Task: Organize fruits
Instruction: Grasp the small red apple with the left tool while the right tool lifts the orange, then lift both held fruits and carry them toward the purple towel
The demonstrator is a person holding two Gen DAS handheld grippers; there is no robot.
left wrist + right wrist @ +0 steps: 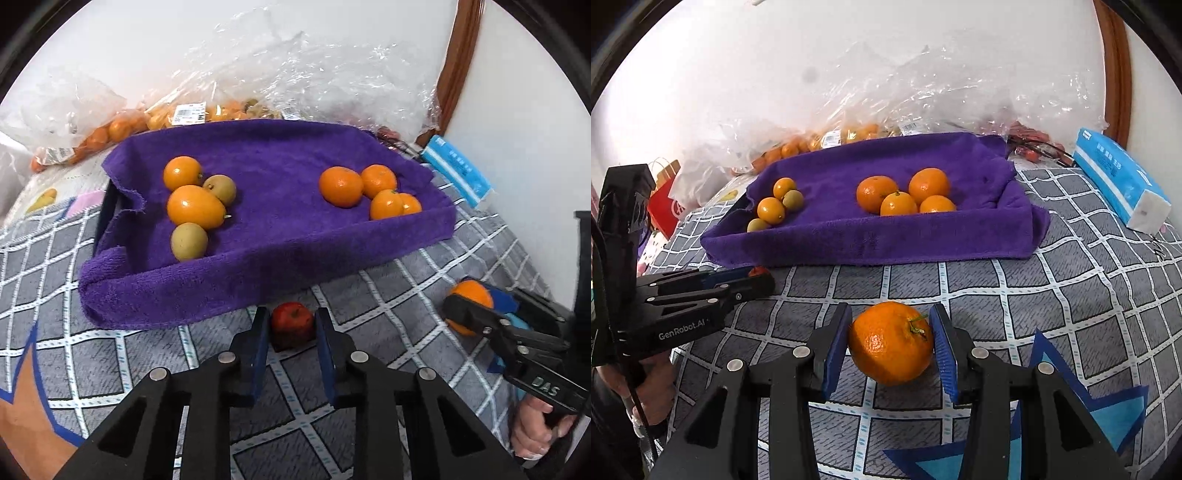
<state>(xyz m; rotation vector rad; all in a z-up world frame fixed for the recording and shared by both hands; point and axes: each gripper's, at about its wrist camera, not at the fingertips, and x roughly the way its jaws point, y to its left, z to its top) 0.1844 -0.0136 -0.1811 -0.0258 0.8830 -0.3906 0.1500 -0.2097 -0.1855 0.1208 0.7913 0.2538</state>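
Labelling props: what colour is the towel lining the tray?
Purple; the towel shows best in the right wrist view.

Both views are reading bright and even, soft diffuse light, source not visible. White wall (pixel 738 74) behind is blowing out near white. Clear plastic bags (pixel 295 74) are throwing small specular glints. Glossy highlights are sitting on top of the orange (pixel 891 343); shadows under the fruit are staying short and soft. Fisheye is bending the grid-pattern cloth (pixel 1071 295) lines hard toward the rim, black vignette is cutting every corner. Centre is staying sharp; edges and far background are going soft.
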